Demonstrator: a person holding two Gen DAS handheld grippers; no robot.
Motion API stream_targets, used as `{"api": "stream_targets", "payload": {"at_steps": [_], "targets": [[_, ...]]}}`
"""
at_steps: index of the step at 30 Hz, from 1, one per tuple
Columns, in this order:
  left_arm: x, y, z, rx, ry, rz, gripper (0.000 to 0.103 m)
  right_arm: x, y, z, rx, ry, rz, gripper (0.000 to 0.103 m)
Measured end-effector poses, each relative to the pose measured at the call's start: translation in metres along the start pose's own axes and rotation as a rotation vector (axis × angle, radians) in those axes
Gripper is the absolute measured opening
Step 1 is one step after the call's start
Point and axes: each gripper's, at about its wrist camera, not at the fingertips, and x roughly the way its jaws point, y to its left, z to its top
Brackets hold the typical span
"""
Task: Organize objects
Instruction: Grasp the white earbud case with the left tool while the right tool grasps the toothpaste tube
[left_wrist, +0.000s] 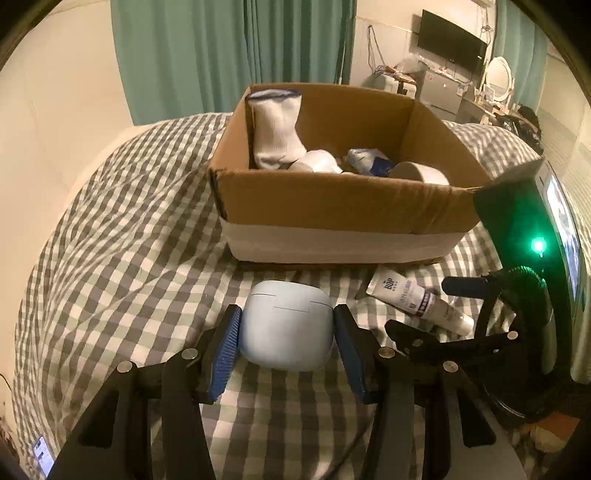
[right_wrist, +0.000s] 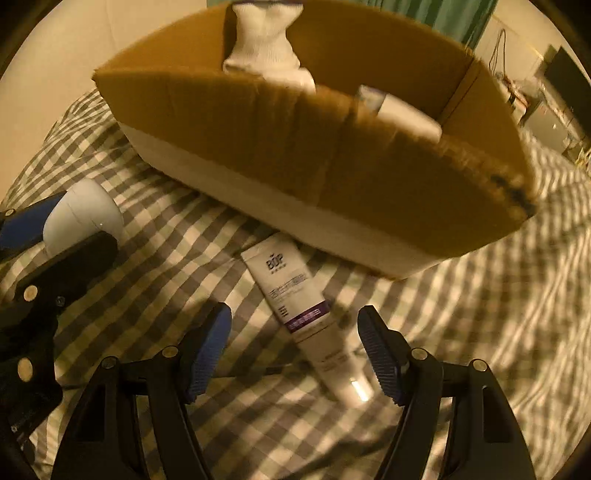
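A light blue rounded case sits between the blue pads of my left gripper, which is shut on it just above the checkered bedspread. The right wrist view shows the same case at the far left, held in the left gripper. A white tube with a purple band lies on the bedspread in front of the box. My right gripper hangs open over the tube's lower half, one finger on each side, pads apart from it. The left wrist view also shows the tube.
An open cardboard box stands on the bed behind both grippers, holding a white sock, a tape roll and other small items. Green curtains and a wall lie beyond. A phone lies at the lower left.
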Motion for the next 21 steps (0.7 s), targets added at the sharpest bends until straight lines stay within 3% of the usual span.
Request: {"api": "stream_targets", "payload": {"at_steps": [4,8,16,21], "targets": [[0.0028,0.0035,-0.0016,-0.016,0.012,0.000,0.052,0.0060,0.0010,-0.0040,-0.002,0.017,-0.007,0.061],[0.0005,0.0037,-0.0041,-0.013,0.005,0.006,0.052,0.0075,0.0006,-0.0041,0.003,0.026,0.003,0.041],[-0.0011,-0.0019,-0.0061,0.003,-0.002,0.032,0.052,0.0112,-0.0008,-0.0049,0.007,0.030,0.026,0.036],[-0.0011,-0.0024,-0.0070,0.007,0.000,0.043,0.052,0.0069,-0.0023,-0.0078,0.018,0.004,0.050,0.026]]}}
